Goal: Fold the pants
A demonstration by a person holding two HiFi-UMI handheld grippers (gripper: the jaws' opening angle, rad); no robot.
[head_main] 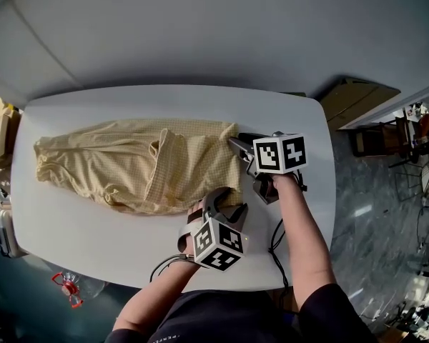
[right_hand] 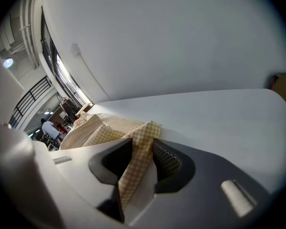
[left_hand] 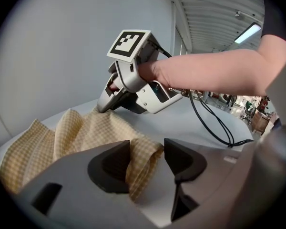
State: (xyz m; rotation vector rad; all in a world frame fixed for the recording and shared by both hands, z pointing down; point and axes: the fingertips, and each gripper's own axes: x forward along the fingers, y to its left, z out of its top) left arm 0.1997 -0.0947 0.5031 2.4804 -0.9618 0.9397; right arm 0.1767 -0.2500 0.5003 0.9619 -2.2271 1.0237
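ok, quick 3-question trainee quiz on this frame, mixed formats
1. True or false: the pants hang over the edge of the table.
2. In the head view, where on the pants are the grippers? A) both at the left end B) both at the right end C) one at each end
3. Fill in: between the jaws of both the left gripper and the right gripper sits ____.

Key:
1. False: they lie wholly on the table.
2. B
3. A fold of the pants' checked fabric; both pairs of jaws stand apart, not pressing it.
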